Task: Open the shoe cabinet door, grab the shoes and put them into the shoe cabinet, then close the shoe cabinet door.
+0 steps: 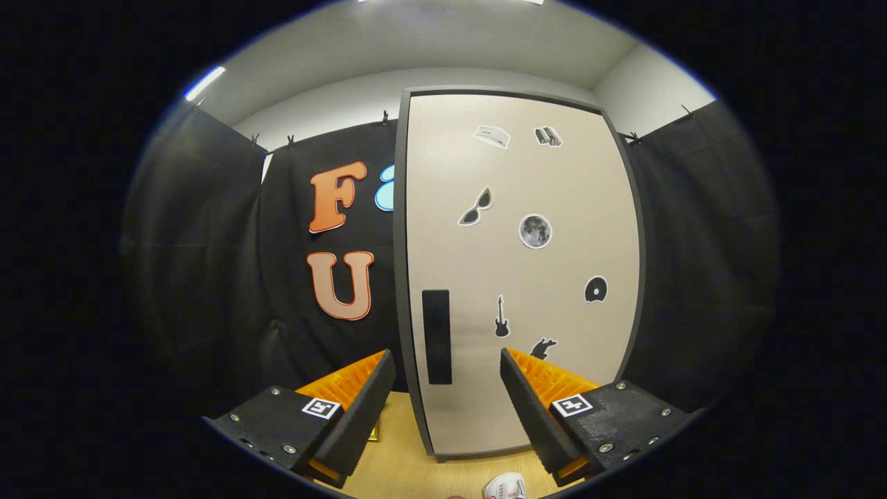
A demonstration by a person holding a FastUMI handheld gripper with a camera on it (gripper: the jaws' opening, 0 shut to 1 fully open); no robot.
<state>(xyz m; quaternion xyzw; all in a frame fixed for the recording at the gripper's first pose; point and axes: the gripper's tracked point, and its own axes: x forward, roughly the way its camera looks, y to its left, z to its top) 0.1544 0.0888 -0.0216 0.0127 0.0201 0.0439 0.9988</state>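
Hand-held gripper (448, 360): square-marker tags; screwed, ridged fingers, apart.

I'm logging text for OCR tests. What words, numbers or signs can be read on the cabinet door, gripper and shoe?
Cabinet door: picture stickers, no words.
Gripper, jaws open facing the handle: square patterned markers, no text.
Shoe: marks too small to read.

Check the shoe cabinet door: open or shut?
Shut. The shoe cabinet door lies flush inside its dark frame, with no gap or interior showing. The gripper is open just ahead of the black handle, touching nothing.
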